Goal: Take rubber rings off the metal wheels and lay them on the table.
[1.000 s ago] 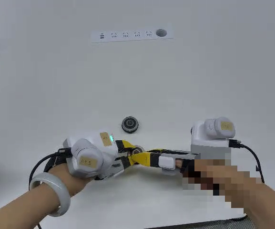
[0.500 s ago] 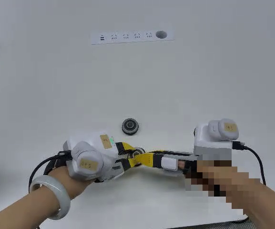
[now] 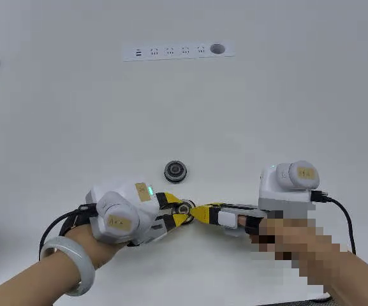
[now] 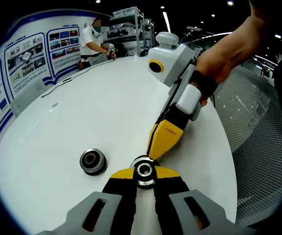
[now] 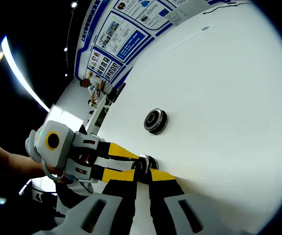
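Just nearer me than the spare wheel on the tabletop, my left claw is clamping a metal wheel steady while my right claw is pinching its rubber ring, apparently to peel it off.

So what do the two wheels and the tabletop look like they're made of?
The held wheel: shiny silver hub, likely metal, within a dark band, probably rubber. The loose wheel: black matte outer ring, seemingly rubber, around a grey metallic centre. The tabletop: smooth white, faintly glossy; laminate or painted, can't tell.
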Action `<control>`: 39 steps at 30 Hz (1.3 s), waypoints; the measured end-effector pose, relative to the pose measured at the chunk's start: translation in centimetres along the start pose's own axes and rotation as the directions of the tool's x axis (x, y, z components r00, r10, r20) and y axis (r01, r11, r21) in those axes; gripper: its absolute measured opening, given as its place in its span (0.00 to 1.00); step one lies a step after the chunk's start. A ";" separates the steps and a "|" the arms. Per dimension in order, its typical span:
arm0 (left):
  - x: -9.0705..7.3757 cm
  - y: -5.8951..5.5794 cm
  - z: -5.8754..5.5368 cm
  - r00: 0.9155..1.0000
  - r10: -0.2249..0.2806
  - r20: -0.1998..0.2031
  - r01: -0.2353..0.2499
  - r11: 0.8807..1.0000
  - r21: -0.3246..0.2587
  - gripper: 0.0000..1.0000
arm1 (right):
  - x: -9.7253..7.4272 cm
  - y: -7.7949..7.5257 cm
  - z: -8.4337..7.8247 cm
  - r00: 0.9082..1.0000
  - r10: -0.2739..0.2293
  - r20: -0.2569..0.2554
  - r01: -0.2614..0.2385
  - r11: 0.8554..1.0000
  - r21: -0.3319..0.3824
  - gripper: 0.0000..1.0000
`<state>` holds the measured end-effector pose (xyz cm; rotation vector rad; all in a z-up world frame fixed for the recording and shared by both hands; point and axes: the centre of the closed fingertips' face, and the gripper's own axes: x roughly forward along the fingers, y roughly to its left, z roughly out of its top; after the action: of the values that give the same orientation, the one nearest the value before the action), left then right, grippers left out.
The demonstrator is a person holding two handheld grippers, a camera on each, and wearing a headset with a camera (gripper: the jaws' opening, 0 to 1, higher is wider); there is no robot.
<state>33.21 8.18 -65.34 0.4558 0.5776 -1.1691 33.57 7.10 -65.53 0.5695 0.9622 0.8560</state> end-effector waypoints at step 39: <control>0.0 0.0 0.0 1.000 0.001 0.001 -0.001 1.000 0.007 0.12 | 0.2 0.6 0.2 1.000 -0.028 0.002 0.028 0.999 -0.035 0.01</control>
<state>33.21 8.19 -65.32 0.4610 0.5729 -1.1710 33.54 7.60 -65.08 0.5255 0.9499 0.8456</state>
